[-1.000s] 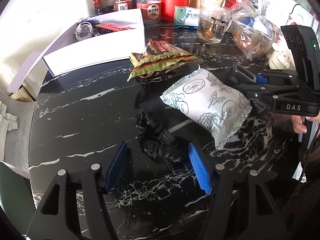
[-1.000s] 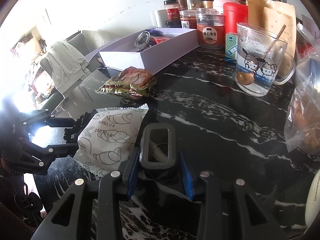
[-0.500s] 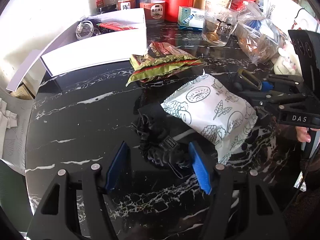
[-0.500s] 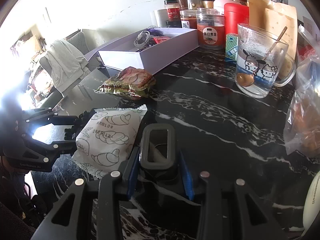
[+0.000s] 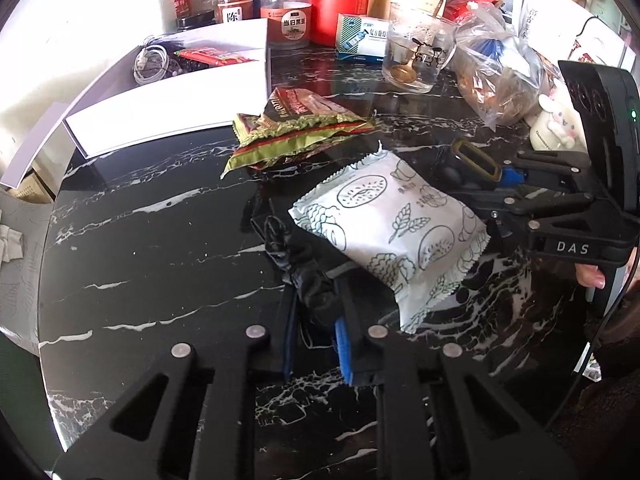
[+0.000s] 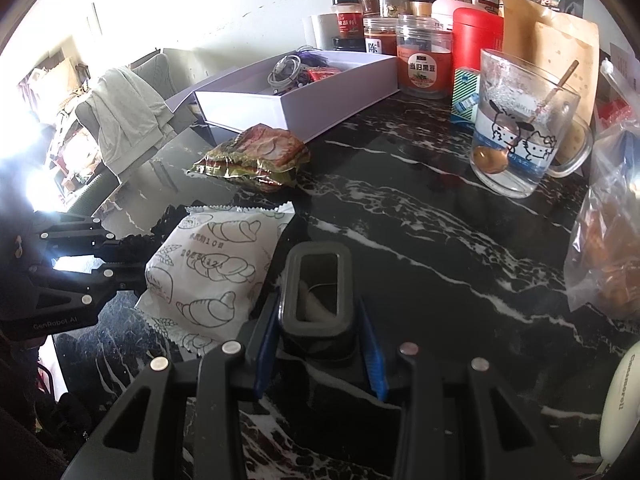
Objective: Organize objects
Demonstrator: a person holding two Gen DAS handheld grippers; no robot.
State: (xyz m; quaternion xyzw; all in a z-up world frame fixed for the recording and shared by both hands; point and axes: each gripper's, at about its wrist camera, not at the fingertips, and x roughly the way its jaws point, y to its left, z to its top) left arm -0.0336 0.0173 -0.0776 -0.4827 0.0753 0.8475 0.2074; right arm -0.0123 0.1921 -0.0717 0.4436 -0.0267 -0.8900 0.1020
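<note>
a: scrunchie (image 5: pixel 298 268), one of it, black and ruffled, lies on the black marbled table (image 5: pixel 132 240) with its near end pinched between the blue pads of the left gripper (image 5: pixel 316 332); the jaws are drawn in tight on the fabric.

b: what else, counting from the left?

a: in the left wrist view, one white box (image 5: pixel 168 112) with a coiled white cable (image 5: pixel 150 62) and a red packet inside. then snack packets (image 5: pixel 296 132) in green and red, stacked; at least two, i cannot count them surely. then one white pastry packet (image 5: pixel 396 232) printed with line drawings, its edge over the scrunchie.

b: jars?

a: a row at the back; one clear jar (image 5: pixel 290 18) has a red label reading 当归黑豆, a smaller one shows 陈. one red canister (image 5: pixel 346 0), one blue-and-white carton (image 5: pixel 358 38), one glass mug (image 5: pixel 416 56) with cartoon animals and one spoon inside, one clear plastic bag (image 5: pixel 504 76), one small white rabbit figure (image 5: pixel 558 128).

b: and the right side?

a: the right gripper (image 6: pixel 320 344) clamps one dark rectangular case (image 6: pixel 318 292), open-topped, between its blue pads at a narrow spread. its body reads "das" in the left wrist view; the left gripper's reads "genrobot ai" in the right wrist view. the pastry packet shows 保质期10日.
</note>
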